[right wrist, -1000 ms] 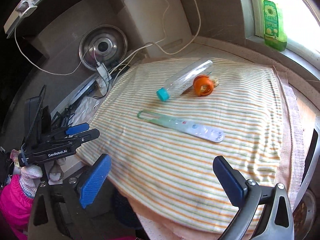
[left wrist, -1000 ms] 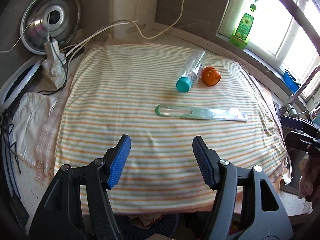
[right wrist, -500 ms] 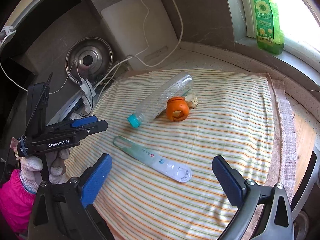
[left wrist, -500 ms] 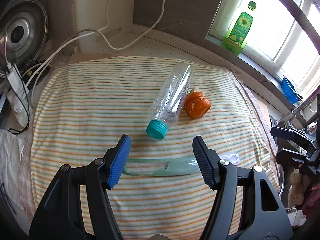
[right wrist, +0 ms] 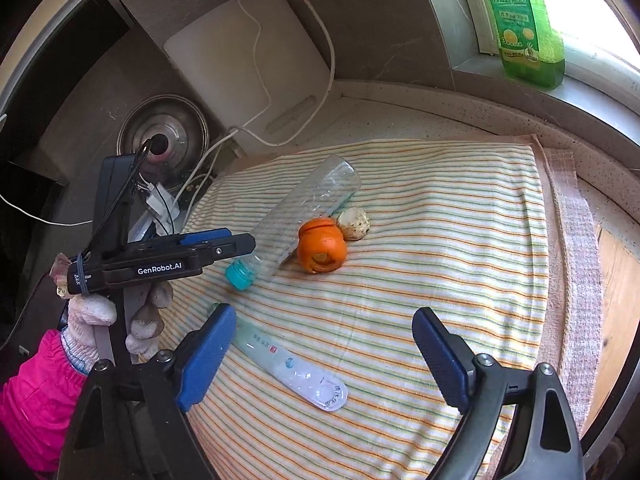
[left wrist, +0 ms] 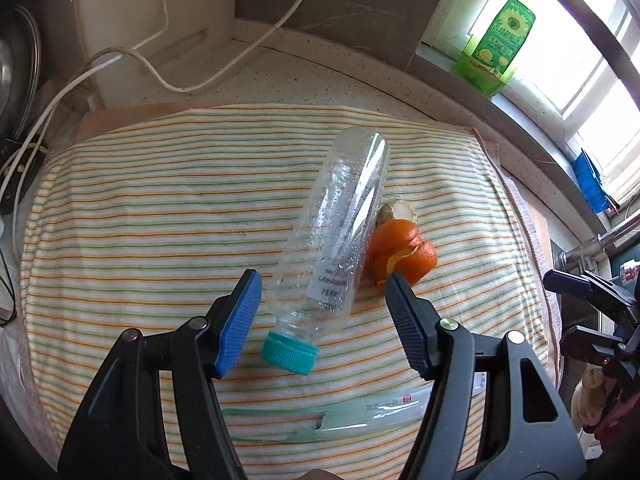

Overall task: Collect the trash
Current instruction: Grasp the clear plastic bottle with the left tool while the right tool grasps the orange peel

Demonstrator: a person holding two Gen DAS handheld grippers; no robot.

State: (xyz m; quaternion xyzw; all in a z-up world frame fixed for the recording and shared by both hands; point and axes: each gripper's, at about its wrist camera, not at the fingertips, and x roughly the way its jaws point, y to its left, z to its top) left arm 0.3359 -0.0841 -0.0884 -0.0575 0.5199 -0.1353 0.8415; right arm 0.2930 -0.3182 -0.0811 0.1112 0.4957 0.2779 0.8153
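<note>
1. The left gripper (left wrist: 322,316) stands with its jaws apart and nothing pinched; the neck end of the plastic bottle (left wrist: 340,232) lies between the blue pads, which do not touch it.
2. The right gripper (right wrist: 320,354) is also released and empty. Its jaws have just been closing a little, with only the flat plastic package (right wrist: 292,368) on the cloth below them.
3. The bottle lies on its side on the striped cloth (left wrist: 160,208), its teal cap (left wrist: 290,354) toward the camera, the orange peel (left wrist: 404,256) touching its flank.
4. The bottle looks empty, so I judge it light, thin-walled and slick with droplets; a hard squeeze could dent it. The ribbed body just above the neck seems the best hold, taken across its width.
5. The peel looks soft and light; the package looks flat, flimsy and hard to lift off cloth.
6. A second ago the bottle sat far up the left wrist view; now it fills the gap between the pads.
</note>
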